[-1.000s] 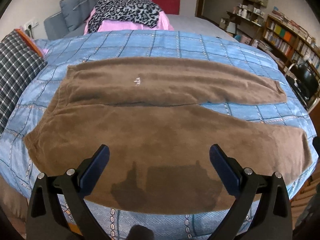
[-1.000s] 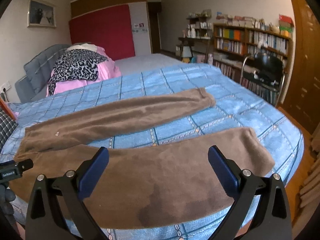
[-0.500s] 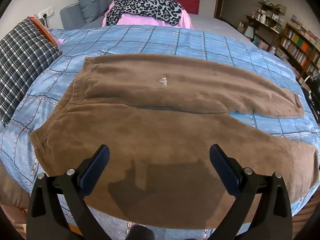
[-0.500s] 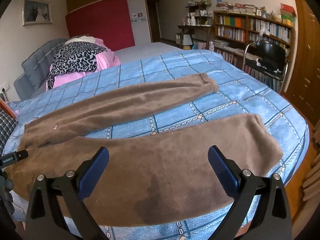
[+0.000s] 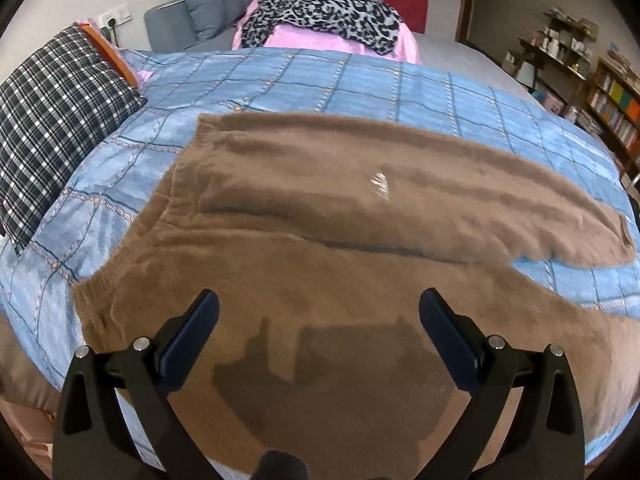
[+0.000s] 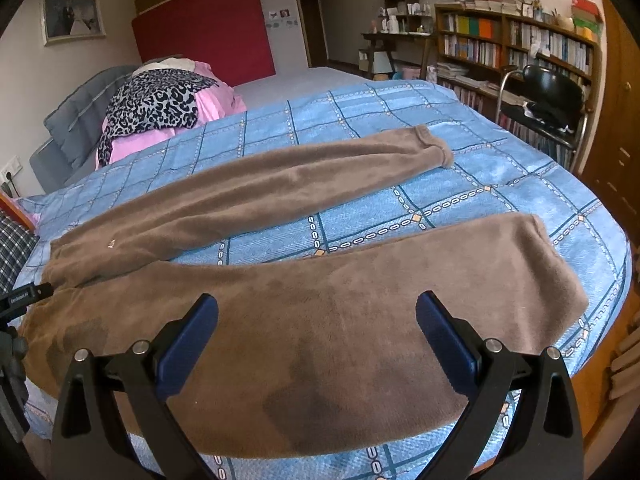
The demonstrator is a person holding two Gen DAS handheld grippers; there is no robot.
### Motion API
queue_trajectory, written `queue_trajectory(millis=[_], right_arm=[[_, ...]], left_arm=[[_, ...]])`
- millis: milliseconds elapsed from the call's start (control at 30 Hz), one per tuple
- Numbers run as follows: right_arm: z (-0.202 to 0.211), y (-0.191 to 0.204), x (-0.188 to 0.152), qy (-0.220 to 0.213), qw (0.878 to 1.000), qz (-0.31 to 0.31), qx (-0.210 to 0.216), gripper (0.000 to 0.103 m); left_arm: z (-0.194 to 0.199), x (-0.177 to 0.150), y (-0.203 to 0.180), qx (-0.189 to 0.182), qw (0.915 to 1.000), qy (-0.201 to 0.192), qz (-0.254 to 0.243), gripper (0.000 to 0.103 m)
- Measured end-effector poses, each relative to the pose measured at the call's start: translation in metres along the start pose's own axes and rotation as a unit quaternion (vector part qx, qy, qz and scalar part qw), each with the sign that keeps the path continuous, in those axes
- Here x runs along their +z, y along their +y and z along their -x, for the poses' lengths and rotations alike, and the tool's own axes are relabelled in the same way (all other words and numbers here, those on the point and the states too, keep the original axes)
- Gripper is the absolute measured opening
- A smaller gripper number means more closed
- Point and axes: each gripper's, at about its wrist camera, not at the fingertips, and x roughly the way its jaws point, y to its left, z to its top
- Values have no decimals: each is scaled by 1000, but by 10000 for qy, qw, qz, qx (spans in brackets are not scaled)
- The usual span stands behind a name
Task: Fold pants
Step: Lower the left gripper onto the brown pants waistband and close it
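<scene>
Brown fleece pants (image 5: 320, 208) lie flat on a blue checked bedspread (image 5: 360, 80), waistband to the left, both legs spread apart toward the right. In the right wrist view the pants (image 6: 320, 312) show the near leg below me and the far leg's cuff (image 6: 432, 144) up right. My left gripper (image 5: 318, 304) is open and empty, hovering over the near leg by the waist end. My right gripper (image 6: 316, 308) is open and empty over the middle of the near leg.
A plaid pillow (image 5: 52, 120) lies at the left. A pink and leopard-print pile (image 5: 328, 12) sits at the far side of the bed. A black chair (image 6: 548, 104) and bookshelves (image 6: 520, 48) stand right. The bed's front edge (image 6: 360, 464) is close below.
My left gripper has moved left and closer toward the waistband end. My right gripper has dropped slightly nearer the near leg. Both stay open.
</scene>
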Motion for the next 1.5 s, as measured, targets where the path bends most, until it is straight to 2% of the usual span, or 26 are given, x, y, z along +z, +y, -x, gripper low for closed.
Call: queue_trajectory(millis=[400, 633, 900, 1200, 1500], right_arm=[[-19, 12, 9, 168, 9998, 96, 70, 98], [-35, 19, 12, 334, 9993, 125, 93, 98], [-54, 21, 16, 524, 9986, 56, 99, 98], [-73, 28, 18, 692, 9975, 130, 103, 98], [-91, 30, 17, 893, 9959, 95, 82, 98]], left_arm=[[-49, 54, 42, 497, 9987, 51, 136, 101], [-82, 87, 55, 589, 9980, 155, 166, 101], [-113, 119, 62, 779, 9966, 209, 179, 101], [-152, 154, 71, 741, 9959, 372, 369, 101], [-185, 177, 63, 879, 9946, 497, 239, 101]])
